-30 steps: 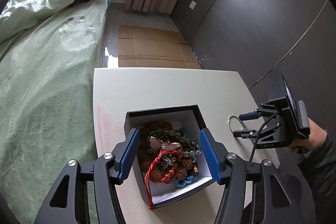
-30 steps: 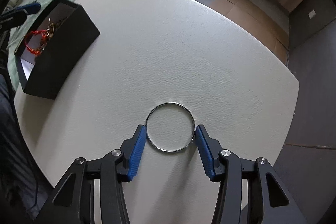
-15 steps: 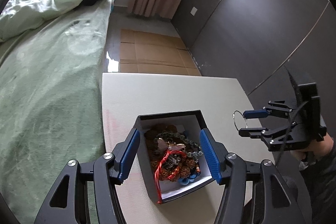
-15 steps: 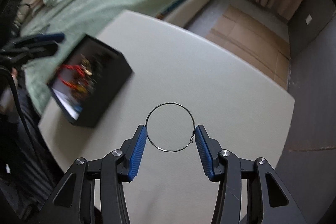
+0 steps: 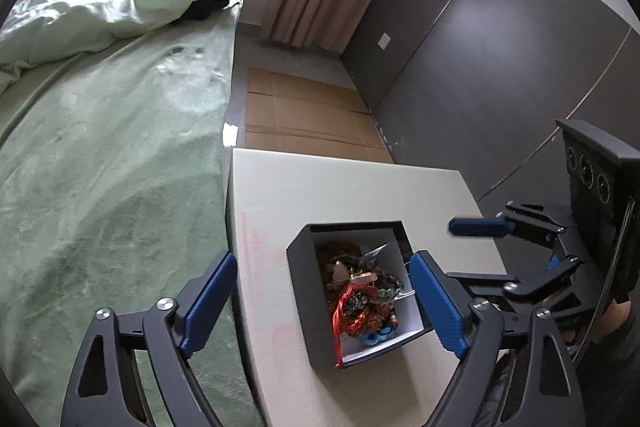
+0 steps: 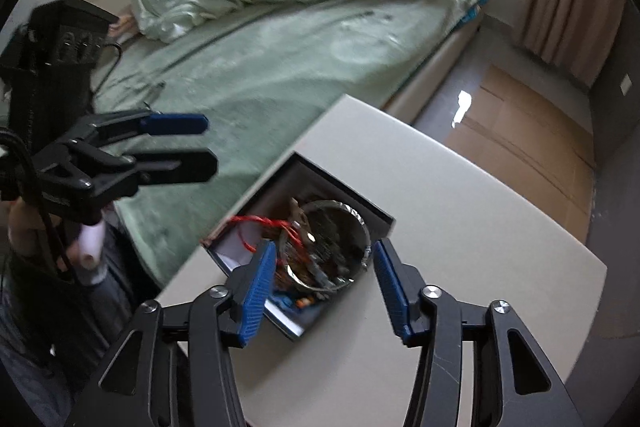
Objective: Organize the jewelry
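Though hidden leftward, right tool (image 6: 325, 273) grips bangle (image 6: 325, 245).

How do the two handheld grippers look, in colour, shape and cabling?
Both match. The left gripper and the right gripper have black linkage arms with cut-out openings and silver pivot screws, ending in flat blue ribbed fingers. Seen from the other side, each carries a black box-shaped body with a black cable. A bare hand shows below the left one.
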